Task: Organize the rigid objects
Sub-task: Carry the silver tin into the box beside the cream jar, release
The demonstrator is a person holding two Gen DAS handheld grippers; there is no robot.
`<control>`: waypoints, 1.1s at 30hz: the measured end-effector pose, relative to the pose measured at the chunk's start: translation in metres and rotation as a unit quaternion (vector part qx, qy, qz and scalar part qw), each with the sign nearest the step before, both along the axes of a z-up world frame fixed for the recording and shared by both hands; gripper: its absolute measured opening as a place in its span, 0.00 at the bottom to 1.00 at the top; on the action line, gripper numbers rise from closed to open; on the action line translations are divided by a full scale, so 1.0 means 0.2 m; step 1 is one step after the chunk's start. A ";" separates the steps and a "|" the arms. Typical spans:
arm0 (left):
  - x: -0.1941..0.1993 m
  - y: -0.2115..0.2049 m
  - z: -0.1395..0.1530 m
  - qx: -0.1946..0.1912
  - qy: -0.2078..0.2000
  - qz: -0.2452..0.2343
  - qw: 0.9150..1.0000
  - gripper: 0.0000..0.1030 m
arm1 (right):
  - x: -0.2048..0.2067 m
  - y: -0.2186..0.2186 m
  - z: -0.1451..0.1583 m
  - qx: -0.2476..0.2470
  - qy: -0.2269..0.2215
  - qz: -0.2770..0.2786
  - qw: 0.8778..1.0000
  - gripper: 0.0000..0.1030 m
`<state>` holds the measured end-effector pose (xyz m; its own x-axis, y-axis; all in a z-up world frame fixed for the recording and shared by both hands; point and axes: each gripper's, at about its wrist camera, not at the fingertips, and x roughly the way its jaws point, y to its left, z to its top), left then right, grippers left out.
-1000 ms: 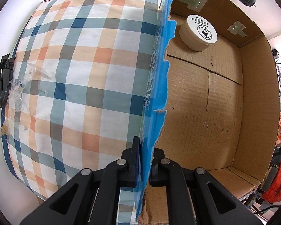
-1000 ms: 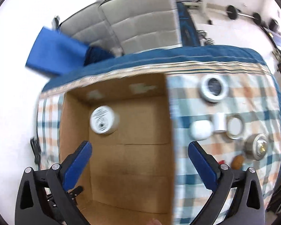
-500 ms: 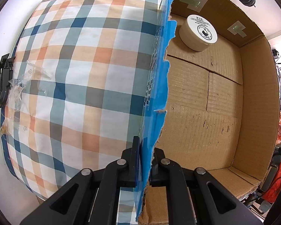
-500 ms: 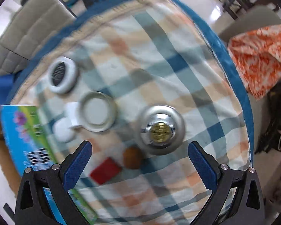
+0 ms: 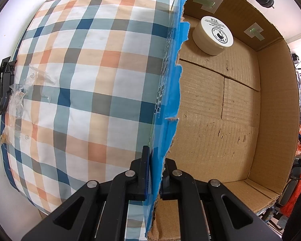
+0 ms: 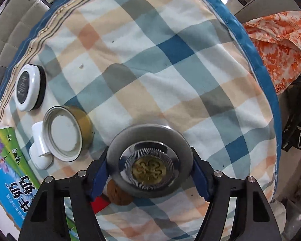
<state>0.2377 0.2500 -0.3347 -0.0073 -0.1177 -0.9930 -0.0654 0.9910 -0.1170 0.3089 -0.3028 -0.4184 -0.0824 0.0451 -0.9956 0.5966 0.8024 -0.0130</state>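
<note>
Cardboard box (image 5: pixel 240 104), left-wrist view: it fills the right half of the frame, a corrugated carton with a torn, ragged wall faced in blue print. The left claw (image 5: pixel 154 172) is clenched on that wall at lower centre, one finger outside, one inside. A cream round tub (image 5: pixel 212 35) with a printed white lid sits on the box floor at upper right. The checked cloth (image 5: pixel 90 80) covering the counter is soft and slightly rumpled. The wall looks thin and stiff but tears easily, so the hold probably serves only to steady the box.

Right-wrist view: the round metal case (image 6: pixel 149 160) lies on the cloth at lower centre, a smooth grey disc with a ribbed ring and a brass-coloured embossed centre. The right claw (image 6: pixel 150 172) has just been closing, and its blue pads (image 6: pixel 99 172) flank the rim on either side; whether they press on it yet cannot be told. The case looks rigid, polished and likely slippery; its rim across the widest part seems the sound place to hold. An open tin (image 6: pixel 67 133), a white-rimmed round box (image 6: pixel 29 87) and a small white case (image 6: pixel 40 156) lie at left; a brown nut-like object (image 6: pixel 118 193) sits just below the metal case.
</note>
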 end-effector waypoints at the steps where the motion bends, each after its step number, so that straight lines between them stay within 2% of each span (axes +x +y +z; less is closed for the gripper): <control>1: 0.00 0.00 0.00 0.000 0.000 0.000 1.000 0.05 | 0.00 0.00 -0.01 -0.001 0.001 -0.001 1.000 0.72; 8: 0.00 -0.01 0.00 0.000 0.000 0.000 1.000 0.05 | 0.01 0.02 -0.05 -0.011 0.007 0.003 1.000 0.71; 15: 0.00 -0.01 0.00 0.001 -0.001 0.001 1.000 0.05 | 0.03 0.05 -0.01 -0.013 -0.001 0.013 1.000 0.71; 24: -0.01 0.00 0.01 -0.001 -0.001 0.002 1.000 0.05 | 0.05 0.18 0.21 0.008 -0.044 0.049 0.998 0.71; 33: 0.00 0.05 0.00 -0.014 0.001 0.005 1.000 0.05 | 0.09 0.58 0.57 0.051 -0.117 0.137 0.982 0.71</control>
